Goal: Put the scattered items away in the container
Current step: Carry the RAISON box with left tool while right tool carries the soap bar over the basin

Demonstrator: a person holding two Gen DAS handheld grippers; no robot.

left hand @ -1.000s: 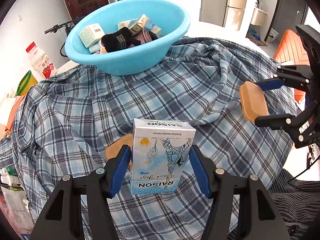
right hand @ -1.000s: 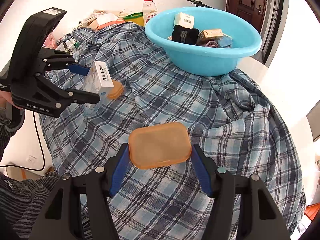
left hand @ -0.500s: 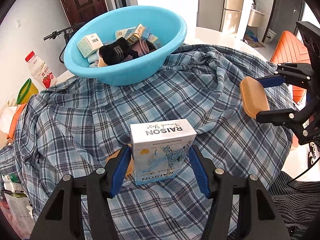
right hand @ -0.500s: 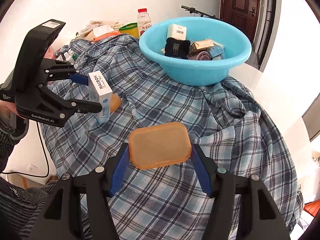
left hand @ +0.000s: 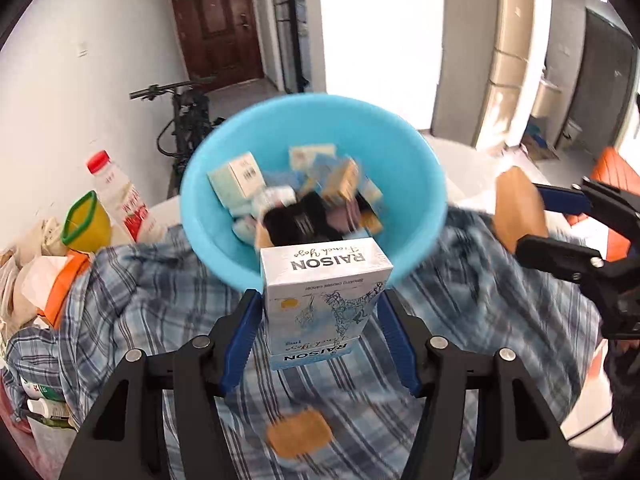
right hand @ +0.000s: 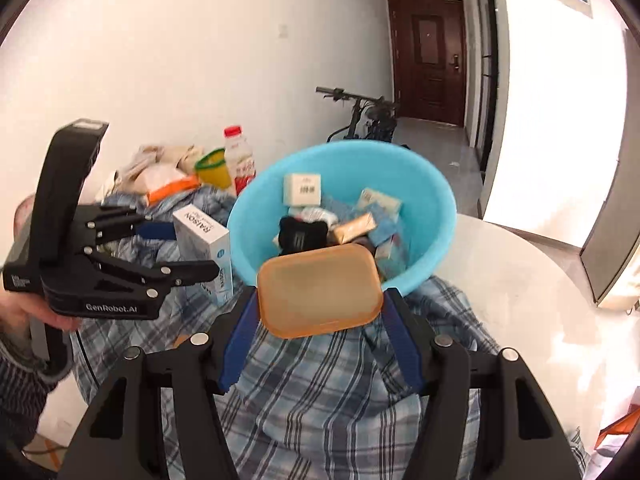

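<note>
Two grips near blue basin: L fingers clamping RAISON box, R fingers clamping orange lid.

Both wrist views face forward — sharing the nearby blue basin.

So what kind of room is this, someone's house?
Most likely a lived-in flat or house: a bicycle parked indoors by a wooden front door, and a table with a plaid cloth and a milk bottle beside household clutter.
</note>
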